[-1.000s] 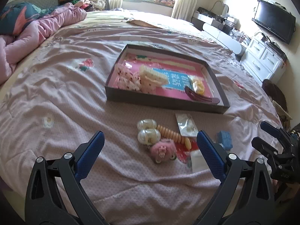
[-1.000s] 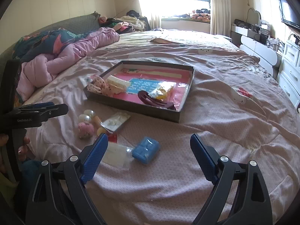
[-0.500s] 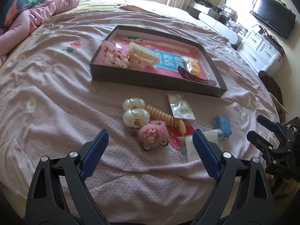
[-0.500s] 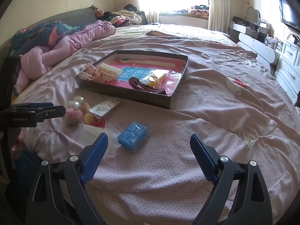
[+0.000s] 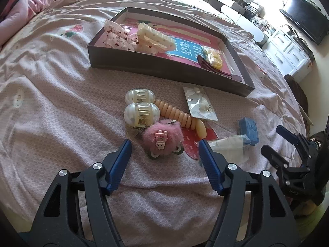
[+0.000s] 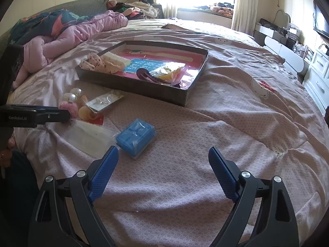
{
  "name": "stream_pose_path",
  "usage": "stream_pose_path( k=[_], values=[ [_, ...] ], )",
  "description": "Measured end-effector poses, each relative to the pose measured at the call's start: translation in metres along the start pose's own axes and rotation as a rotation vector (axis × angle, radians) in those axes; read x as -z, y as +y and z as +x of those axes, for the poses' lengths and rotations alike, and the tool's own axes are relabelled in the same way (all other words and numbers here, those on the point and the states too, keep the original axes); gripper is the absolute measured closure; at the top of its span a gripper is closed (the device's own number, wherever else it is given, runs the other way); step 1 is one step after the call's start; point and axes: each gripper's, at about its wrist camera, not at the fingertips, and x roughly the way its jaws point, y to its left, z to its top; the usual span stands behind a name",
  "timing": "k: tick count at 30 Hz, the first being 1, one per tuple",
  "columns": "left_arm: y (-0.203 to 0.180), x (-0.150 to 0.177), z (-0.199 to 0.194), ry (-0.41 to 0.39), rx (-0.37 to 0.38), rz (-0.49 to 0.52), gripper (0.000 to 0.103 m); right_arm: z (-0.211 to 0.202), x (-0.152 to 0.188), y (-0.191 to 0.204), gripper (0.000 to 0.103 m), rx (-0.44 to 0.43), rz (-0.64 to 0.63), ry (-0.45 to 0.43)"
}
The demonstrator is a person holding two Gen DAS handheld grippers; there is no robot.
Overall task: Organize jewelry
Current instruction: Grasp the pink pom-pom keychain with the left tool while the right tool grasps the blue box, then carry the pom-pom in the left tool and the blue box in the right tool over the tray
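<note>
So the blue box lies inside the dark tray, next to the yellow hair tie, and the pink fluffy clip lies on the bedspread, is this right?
Not quite. The blue box is not inside the dark tray; it lies on the bedspread, apart from the tray, as the right wrist view shows. The rest holds: the pink fluffy clip lies on the bedspread, and the yellow hair tie is in the tray.

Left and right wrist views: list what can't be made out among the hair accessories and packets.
- Clear packet, left wrist view: contents too small to identify.
- Translucent bag, left wrist view: near corner hidden behind a finger of the left gripper, whose jaws are closing with nothing between them.
- Pearl hair claws, right wrist view: small, glare-washed.
- Yellow packet in the tray, right wrist view: contents lost in glare.
</note>
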Motion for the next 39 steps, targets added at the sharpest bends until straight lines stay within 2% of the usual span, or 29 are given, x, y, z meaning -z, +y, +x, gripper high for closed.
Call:
stream_pose_path(
  k=[8,13,19,23,29,39],
  values=[
    [0.002,-0.001,0.008,0.011,0.001,-0.018,0.060,0.020,-0.004,0.004,0.017,-0.007,-0.040,0.025],
    [0.006,-0.002,0.011,0.018,0.004,-0.037,0.071,0.035,-0.012,0.006,0.018,-0.043,-0.052,0.033],
    [0.009,-0.002,0.012,0.020,0.022,-0.047,0.076,0.049,-0.023,0.009,0.038,-0.108,-0.043,0.044],
    [0.009,-0.002,0.010,0.018,0.030,-0.044,0.078,0.054,-0.028,0.013,0.060,-0.133,-0.053,0.055],
    [0.002,0.000,0.007,0.010,0.042,-0.017,0.079,0.051,-0.026,0.008,0.061,-0.126,-0.020,0.038],
    [-0.013,0.000,-0.005,-0.026,0.055,0.039,0.079,0.029,-0.011,-0.023,0.061,-0.094,0.064,0.019]
  ],
)
